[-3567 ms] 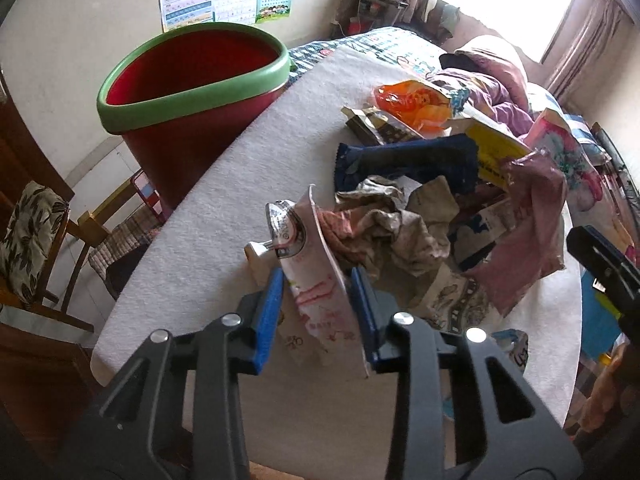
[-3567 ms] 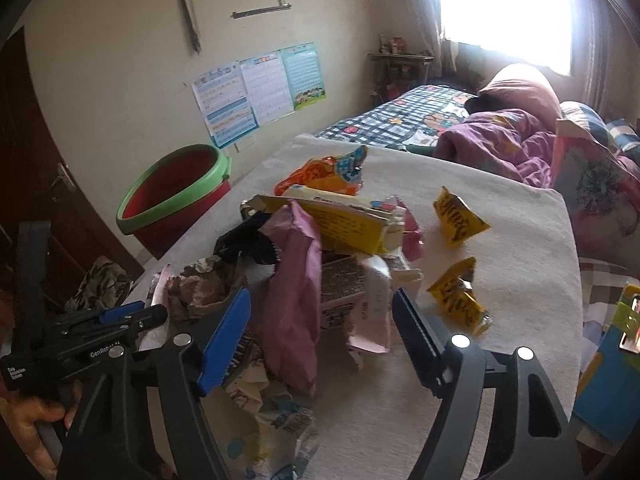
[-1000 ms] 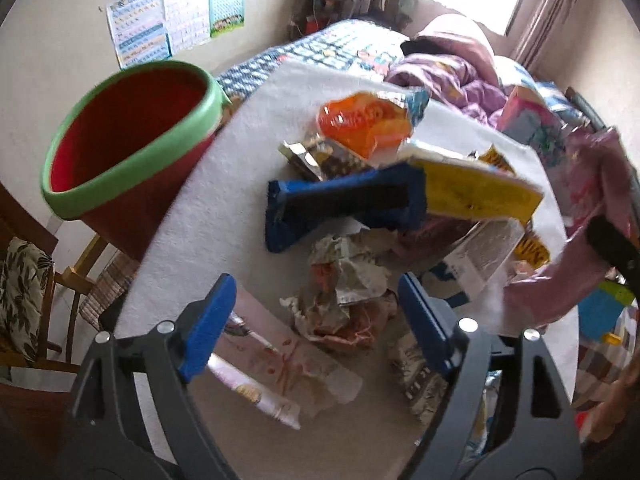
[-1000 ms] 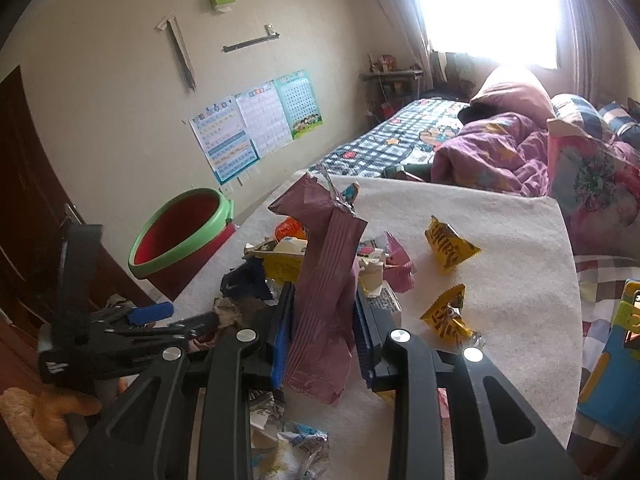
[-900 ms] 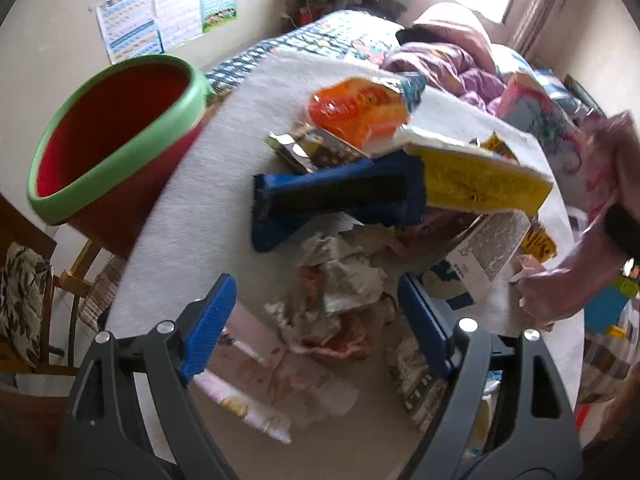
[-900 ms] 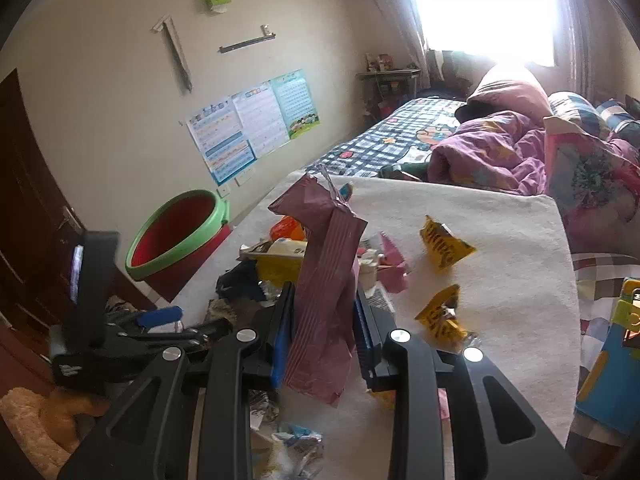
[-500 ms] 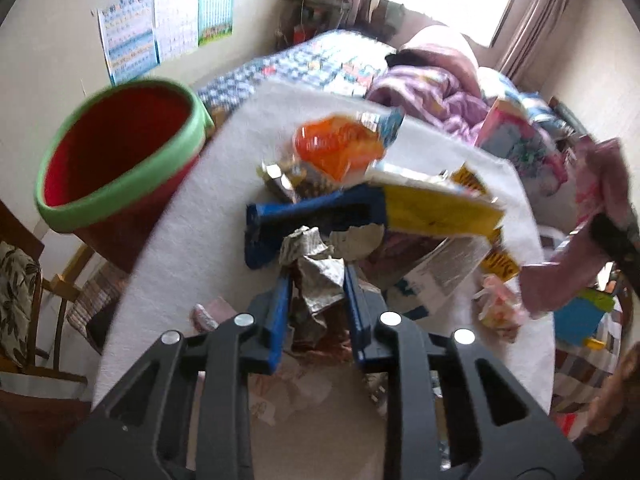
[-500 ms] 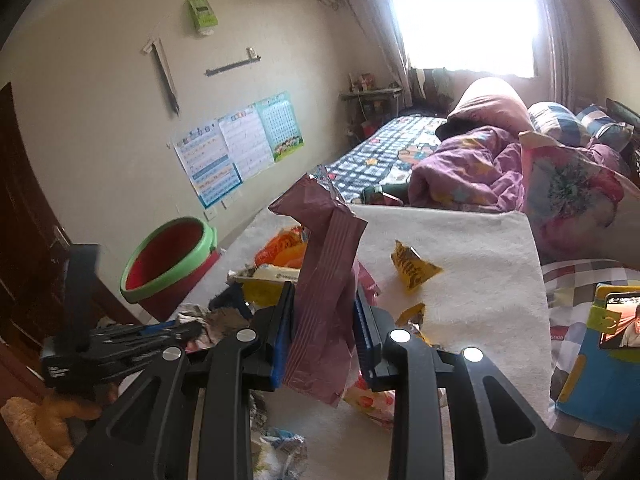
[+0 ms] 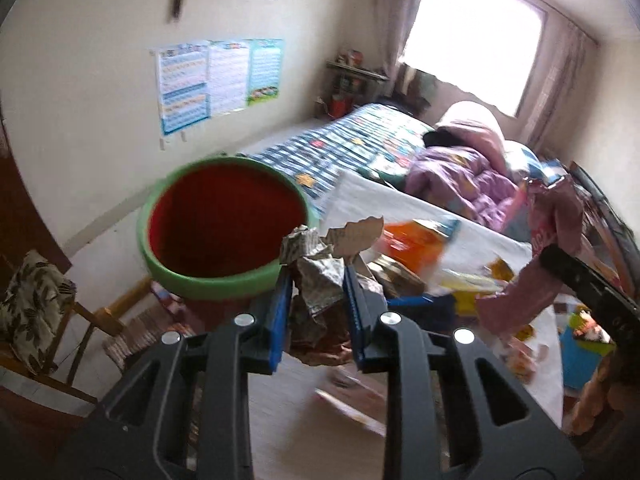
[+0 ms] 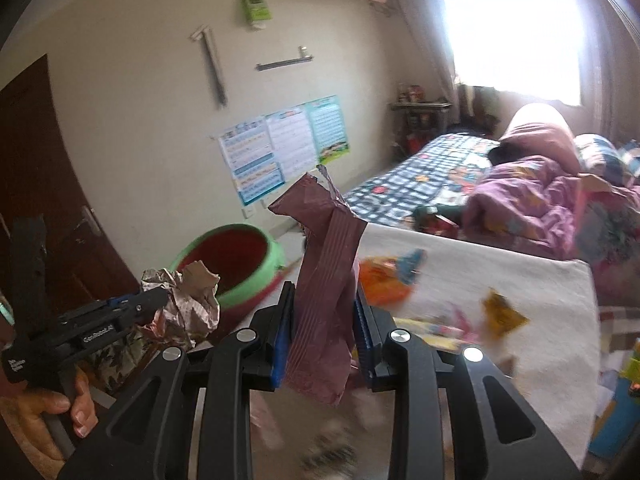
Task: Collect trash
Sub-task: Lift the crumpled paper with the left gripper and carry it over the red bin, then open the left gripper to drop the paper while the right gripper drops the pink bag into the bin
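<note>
My left gripper is shut on a crumpled paper wad and holds it in the air, just right of the red bucket with a green rim. It also shows in the right wrist view, near the bucket. My right gripper is shut on a pink-maroon wrapper that stands up between the jaws, lifted above the table. The wrapper also hangs at the right of the left wrist view.
The white-covered table holds an orange bag, yellow packets, a blue wrapper and other scraps. A wooden chair with a cushion stands left of the bucket. A bed lies behind the table.
My left gripper closed on the crumpled paper, lifted it off the table and moved toward the bucket. My right gripper rose with the pink wrapper and swung toward the bucket too.
</note>
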Tool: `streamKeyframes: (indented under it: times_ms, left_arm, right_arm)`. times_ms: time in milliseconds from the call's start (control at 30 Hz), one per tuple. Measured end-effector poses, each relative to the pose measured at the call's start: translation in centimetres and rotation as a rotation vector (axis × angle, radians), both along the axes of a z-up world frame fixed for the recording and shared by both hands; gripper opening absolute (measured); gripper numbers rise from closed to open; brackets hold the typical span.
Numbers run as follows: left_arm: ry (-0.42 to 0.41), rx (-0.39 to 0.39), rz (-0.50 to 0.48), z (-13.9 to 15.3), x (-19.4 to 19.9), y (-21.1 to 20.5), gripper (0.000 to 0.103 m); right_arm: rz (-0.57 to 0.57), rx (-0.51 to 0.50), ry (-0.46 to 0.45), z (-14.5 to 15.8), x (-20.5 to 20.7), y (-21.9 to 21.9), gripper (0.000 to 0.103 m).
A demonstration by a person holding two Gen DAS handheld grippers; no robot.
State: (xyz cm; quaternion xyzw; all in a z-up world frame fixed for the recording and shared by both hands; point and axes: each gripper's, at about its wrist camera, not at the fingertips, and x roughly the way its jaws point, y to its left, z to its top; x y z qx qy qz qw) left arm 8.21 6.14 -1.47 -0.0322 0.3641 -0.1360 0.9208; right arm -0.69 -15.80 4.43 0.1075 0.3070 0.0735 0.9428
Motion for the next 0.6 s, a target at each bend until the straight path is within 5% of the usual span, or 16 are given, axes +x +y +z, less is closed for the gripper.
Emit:
streamKeyframes:
  times_ms: [300,600]
  left_arm:
    - [-0.009,0.027,0.098,-1.6,7.1,6.7,0.025]
    - [0.062,0.016,0.098,-4.9,12.3,9.4,0.025]
  right_arm:
    - [0.127,0.003,0.028,0.4,9.6,7.7,0.029]
    - [0.150,-0.049,0.124,-3.2,17.2,13.3,0.032]
